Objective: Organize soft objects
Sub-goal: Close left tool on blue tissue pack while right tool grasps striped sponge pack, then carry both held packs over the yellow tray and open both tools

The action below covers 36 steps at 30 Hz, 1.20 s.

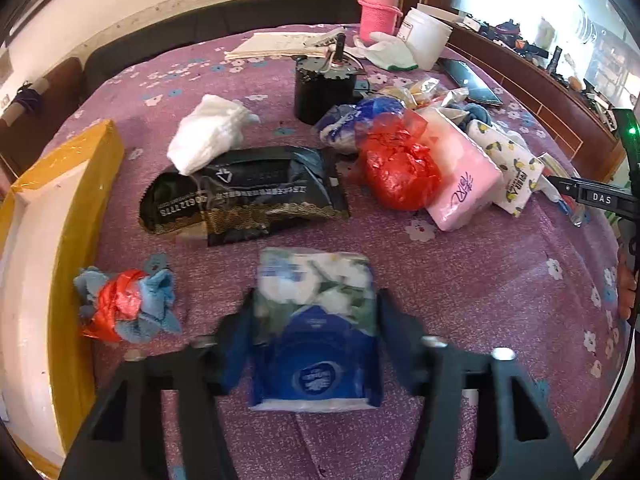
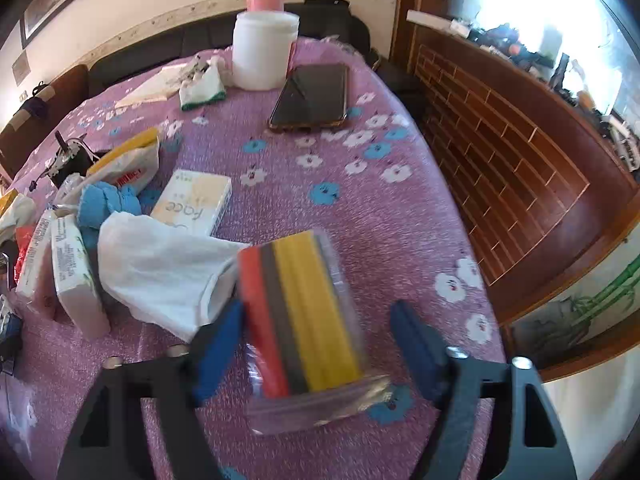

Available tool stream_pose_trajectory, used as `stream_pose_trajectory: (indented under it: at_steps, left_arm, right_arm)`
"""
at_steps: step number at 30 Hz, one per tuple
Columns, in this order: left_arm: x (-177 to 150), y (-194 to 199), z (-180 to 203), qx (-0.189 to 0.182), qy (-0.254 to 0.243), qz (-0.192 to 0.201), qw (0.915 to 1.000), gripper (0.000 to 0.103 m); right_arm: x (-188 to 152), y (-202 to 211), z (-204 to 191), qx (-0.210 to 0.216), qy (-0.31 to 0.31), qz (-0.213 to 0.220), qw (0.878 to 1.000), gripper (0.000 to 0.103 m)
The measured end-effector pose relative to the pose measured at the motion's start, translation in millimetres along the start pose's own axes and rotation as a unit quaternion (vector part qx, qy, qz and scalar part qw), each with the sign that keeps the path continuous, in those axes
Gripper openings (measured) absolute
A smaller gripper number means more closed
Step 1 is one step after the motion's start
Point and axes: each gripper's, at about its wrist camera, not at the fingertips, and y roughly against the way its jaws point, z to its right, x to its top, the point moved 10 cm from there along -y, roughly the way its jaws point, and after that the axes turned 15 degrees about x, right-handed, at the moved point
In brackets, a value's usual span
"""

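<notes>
In the left wrist view a blue and white tissue pack lies on the purple flowered cloth. My left gripper is shut on it, with a finger pressed on each side. In the right wrist view a clear-wrapped pack of red, grey and yellow sponges lies tilted between the fingers of my right gripper. The left finger is against the red side. The right finger stands a little apart from the wrap, so this gripper is open.
A yellow-edged box lines the left side. A black pouch, a white cloth, a red bag and a pink pack lie beyond. A phone and a white jar sit far back; the table edge runs right.
</notes>
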Motion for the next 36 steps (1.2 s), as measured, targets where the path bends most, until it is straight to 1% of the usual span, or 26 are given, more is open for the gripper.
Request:
stream_pose_trajectory:
  at_steps: [1, 2, 3, 4, 7, 9, 11, 13, 16, 17, 18, 20, 22, 25, 27, 29, 30, 32, 34, 36]
  left_arm:
    - [-0.7, 2.1, 1.2, -0.015, 0.007, -0.002, 0.9999, 0.051]
    - [-0.9, 4.9, 1.9, -0.026, 0.014, -0.003, 0.9996, 0.051]
    - [-0.7, 8.6, 1.6, -0.030, 0.019, 0.001, 0.9994, 0.051]
    - [-0.8, 12.2, 1.0, -0.033, 0.022, 0.005, 0.9992, 0.051]
    - [0.2, 29.0, -0.7, -0.053, 0.031, 0.018, 0.9980, 0.051]
    - [1.7, 41.3, -4.5, -0.068, 0.040, 0.026, 0.9966, 0.051]
    - [3.8, 54.8, -14.1, -0.083, 0.055, 0.033, 0.9945, 0.051]
    - [5.6, 68.4, -25.7, -0.093, 0.069, 0.041, 0.9924, 0.051]
    - [11.0, 84.7, -55.9, -0.090, 0.095, 0.053, 0.9899, 0.051]
    - [12.8, 88.3, -68.9, -0.088, 0.106, 0.056, 0.9889, 0.051]
    - [13.7, 89.9, -80.2, -0.083, 0.114, 0.058, 0.9884, 0.051]
    - [16.5, 90.1, -107.3, -0.065, 0.131, 0.059, 0.9875, 0.051]
    - [20.1, 84.6, -137.9, -0.038, 0.144, 0.055, 0.9873, 0.051]
    - [27.2, 70.1, -179.5, -0.001, 0.163, 0.048, 0.9855, 0.051]
    - [32.3, 53.8, -205.9, -0.001, 0.187, 0.031, 0.9819, 0.051]
    - [38.1, 37.5, -224.2, -0.007, 0.210, 0.016, 0.9776, 0.051]
    - [41.5, 28.1, -234.2, -0.010, 0.222, 0.010, 0.9749, 0.051]
    - [48.0, 8.4, -251.7, -0.017, 0.245, -0.003, 0.9695, 0.051]
    - [54.0, -9.5, -267.9, -0.023, 0.259, -0.011, 0.9655, 0.051]
    - [58.4, -25.3, -279.8, -0.020, 0.274, -0.020, 0.9612, 0.051]
  right_arm:
    - [-0.2, -0.7, -0.1, 0.005, -0.002, -0.001, 1.000, 0.055]
    - [0.1, 0.2, -0.2, 0.003, -0.005, 0.001, 1.000, 0.051]
    - [-0.7, 1.9, -1.2, 0.011, -0.012, 0.001, 1.000, 0.047]
    - [-2.6, 5.5, -2.9, 0.026, -0.022, 0.004, 0.999, 0.046]
    - [-8.4, 23.4, -5.4, 0.026, -0.032, 0.021, 0.999, 0.044]
    - [-12.3, 45.0, -10.3, 0.032, -0.044, 0.038, 0.998, 0.044]
    - [-11.9, 64.2, -20.1, 0.034, -0.039, 0.054, 0.997, 0.045]
    - [-6.5, 85.7, -42.1, 0.050, -0.025, 0.070, 0.996, 0.045]
    - [4.5, 105.0, -90.9, 0.091, 0.009, 0.080, 0.993, 0.045]
    - [7.9, 107.7, -111.2, 0.108, 0.023, 0.080, 0.991, 0.045]
    - [11.9, 107.2, -139.3, 0.134, 0.039, 0.075, 0.987, 0.045]
    - [13.8, 100.8, -184.4, 0.181, 0.059, 0.059, 0.980, 0.045]
    - [16.0, 88.5, -227.1, 0.227, 0.069, 0.037, 0.971, 0.045]
    - [18.2, 64.1, -294.9, 0.280, 0.085, 0.006, 0.956, 0.045]
    - [20.3, 44.4, -338.8, 0.297, 0.103, -0.010, 0.949, 0.045]
    - [23.9, 21.2, -381.8, 0.320, 0.109, -0.032, 0.941, 0.045]
    - [25.7, 10.8, -395.8, 0.325, 0.109, -0.039, 0.938, 0.045]
    - [31.7, -14.4, -428.3, 0.329, 0.113, -0.053, 0.936, 0.045]
    - [38.2, -37.2, -449.5, 0.325, 0.118, -0.061, 0.936, 0.046]
    - [44.4, -61.2, -470.9, 0.322, 0.119, -0.070, 0.937, 0.046]
